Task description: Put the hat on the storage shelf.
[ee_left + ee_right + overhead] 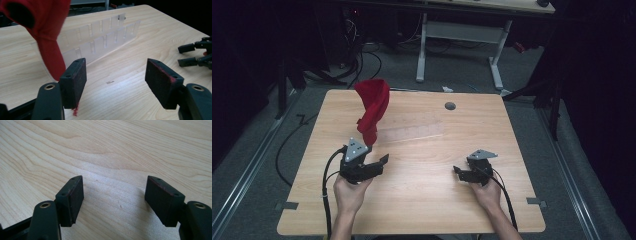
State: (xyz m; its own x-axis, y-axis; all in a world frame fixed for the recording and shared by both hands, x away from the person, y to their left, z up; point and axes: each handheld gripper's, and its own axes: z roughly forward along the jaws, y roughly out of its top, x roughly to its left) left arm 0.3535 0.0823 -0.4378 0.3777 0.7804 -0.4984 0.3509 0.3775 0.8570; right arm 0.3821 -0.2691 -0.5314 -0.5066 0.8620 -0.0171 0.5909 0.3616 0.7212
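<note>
One red cloth [373, 106] stands up tall over the left side of the table [422, 190]. Its top is puffed and round, and its lower end is twisted thin. That thin end comes down right by the left gripper [379, 162]. In the left gripper view the red cloth [46, 37] hangs just beside the outer side of the left pad [75, 80], and a little red bit shows under that pad. I cannot tell for sure if the pad pinches it there. The gap between the two pads holds only bare wood.

There are two grippers, one in each hand. The left gripper has its two jaws spread wide. The left hand [349, 192] holds it low over the table, near the front left.

The right gripper [460, 172] sits near the front right, well apart from the cloth. The right hand [486, 192] holds it. Its two jaws are wide apart too, with only wood between them in the right gripper view.

One clear plastic rack [412, 132] lies flat on the table, just to the right of the cloth. In the left gripper view the rack [100, 42] has two rows of slots.

One small dark round hole [450, 106] is in the table near the back edge.
</note>
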